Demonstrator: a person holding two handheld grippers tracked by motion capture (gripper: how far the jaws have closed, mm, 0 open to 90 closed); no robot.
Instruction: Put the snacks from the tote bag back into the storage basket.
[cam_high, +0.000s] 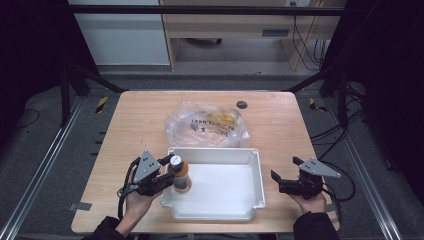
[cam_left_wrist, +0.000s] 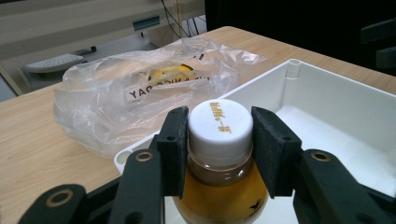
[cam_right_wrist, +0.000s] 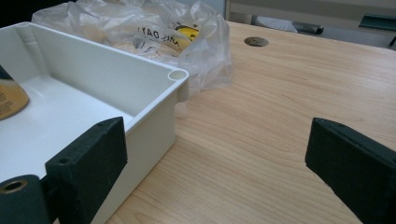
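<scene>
Currently a bottle (cam_high: 180, 174) of amber liquid is being gripped at its white cap (cam_left_wrist: 220, 124) by the left gripper (cam_high: 166, 172), inside the white bin (cam_high: 235, 212) at its 9 o'clock side. Right gripper (cam_high: 283, 174) is being held wide apart at the bin's 3 o'clock, over the table (cam_high: 140, 115). Plastic bag (cam_high: 207, 124) is lying at 12 o'clock.

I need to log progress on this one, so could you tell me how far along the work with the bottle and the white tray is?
Done: the bottle is already inside the white tray, at its left end.
In hand: the left gripper is clamped on the bottle's white cap.
Left: releasing the bottle. The plastic bag lies beyond the tray with items inside, and the right gripper waits open beside the tray.
</scene>
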